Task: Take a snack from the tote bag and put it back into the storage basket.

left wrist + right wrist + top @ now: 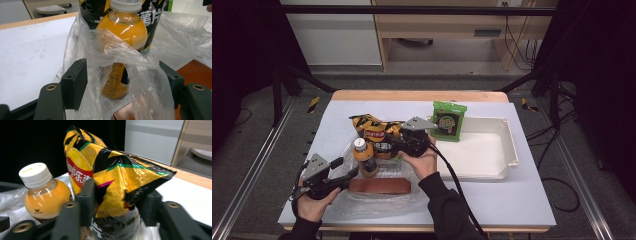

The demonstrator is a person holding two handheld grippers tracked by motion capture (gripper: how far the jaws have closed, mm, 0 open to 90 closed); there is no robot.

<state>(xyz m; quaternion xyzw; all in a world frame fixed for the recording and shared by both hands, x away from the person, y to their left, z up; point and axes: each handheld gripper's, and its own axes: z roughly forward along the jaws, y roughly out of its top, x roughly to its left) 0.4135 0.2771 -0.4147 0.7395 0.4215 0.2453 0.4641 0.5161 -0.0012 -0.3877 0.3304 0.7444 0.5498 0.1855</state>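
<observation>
Right gripper view: the right gripper [117, 195] is seen at the bottom middle of the frame, and its jaws are closed on the chip bag [112, 170]. The yellow and black bag is pinched low down, so its puffy top stands tall in the middle of the frame. Just beside it, at the lower left, the orange drink bottle [45, 195] is standing up with its white cap on.

In the left gripper view, the left gripper [122, 72] is held wide. A fold of the clear plastic bag [100, 47] is draped between its jaws, but it is not squeezed by them. In the high view, a brown box [379, 186] is lying flat at the lower middle, near this gripper, on the same plastic.

The step in hand looks like the chip bag being lifted out of the plastic bag. To do it well, the plastic should be pinched shut and held down first, so it is not dragged along. The chip bag should be raised straight up and slowly, so the bottle is not knocked over. A soft grip is best, so the chips are not crushed.

At the right of the high view, a white tray [512, 145] is waiting on the table [512, 200], with a green packet [449, 121] standing at its left edge.
</observation>
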